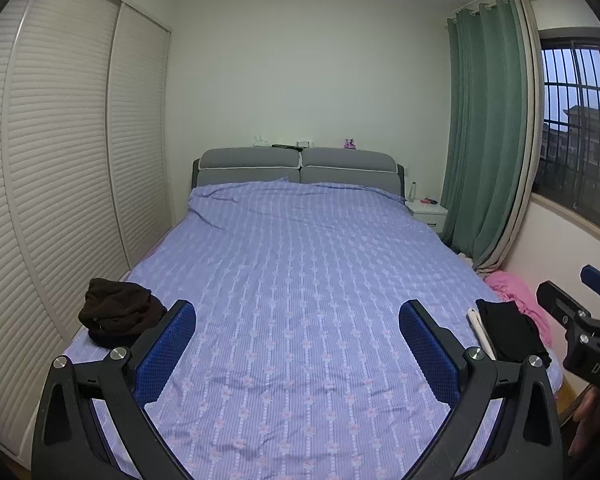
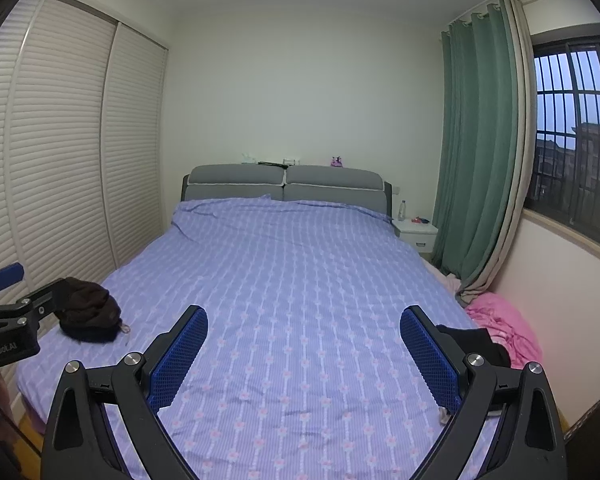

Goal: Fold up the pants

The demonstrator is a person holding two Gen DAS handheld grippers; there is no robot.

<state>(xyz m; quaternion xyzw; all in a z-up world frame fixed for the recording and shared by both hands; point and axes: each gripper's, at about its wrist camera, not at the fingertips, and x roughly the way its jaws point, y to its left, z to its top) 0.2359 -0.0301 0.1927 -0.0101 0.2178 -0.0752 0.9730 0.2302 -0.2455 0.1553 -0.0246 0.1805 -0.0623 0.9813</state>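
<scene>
Bed point(image 1: 300, 280): dark pants point(image 1: 118, 312) bunched left of spread fingers point(image 1: 168, 356).

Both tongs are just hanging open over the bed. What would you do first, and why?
Probably swing the left tongs toward the crumpled dark garment at the bed's near left corner. It looks unfolded, nothing is gripped yet, and the purple bedspread offers room to spread it. The right tongs could then follow.

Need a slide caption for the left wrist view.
Open left gripper hovers over the lavender bed; crumpled dark pants lie at its left edge.
</scene>
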